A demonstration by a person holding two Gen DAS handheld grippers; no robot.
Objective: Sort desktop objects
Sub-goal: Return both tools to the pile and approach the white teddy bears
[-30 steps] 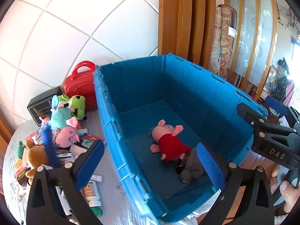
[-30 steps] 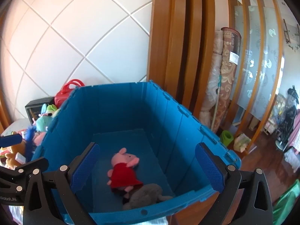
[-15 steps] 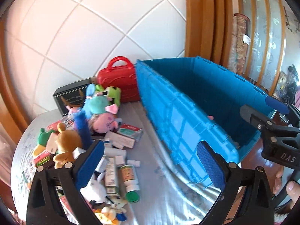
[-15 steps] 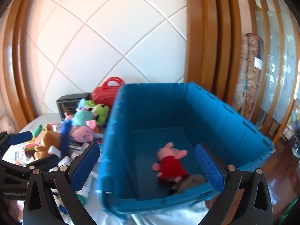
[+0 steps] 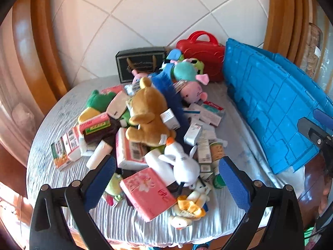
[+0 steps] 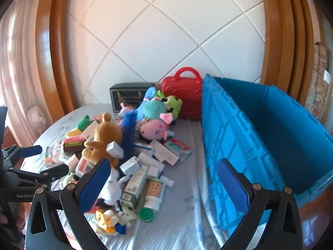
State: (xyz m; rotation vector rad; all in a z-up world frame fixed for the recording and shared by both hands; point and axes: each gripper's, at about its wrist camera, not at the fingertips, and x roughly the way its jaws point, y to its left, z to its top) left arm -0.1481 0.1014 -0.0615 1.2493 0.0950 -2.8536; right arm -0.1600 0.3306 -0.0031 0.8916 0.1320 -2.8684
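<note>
Toy pile [image 5: 158,125] half-buried — boxes blurred, blue crate [image 5: 276,112] cut off, its inside now hidden, left gripper [image 5: 166,179] and right gripper [image 6: 164,185] both wide apart — views swung from crate to pile

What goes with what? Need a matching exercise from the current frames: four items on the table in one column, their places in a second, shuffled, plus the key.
Things:
1. brown plush bear
2. red plastic case with a handle
3. pink rectangular tissue pack
4. big blue plastic crate

Places:
A. at the table's right side
B. nearest the left gripper, between its open fingers in the left wrist view
C. at the back by the tiled wall, beside the crate
D. on top of the pile, in the middle

Pairs: 1-D, 2-C, 3-B, 4-A
</note>
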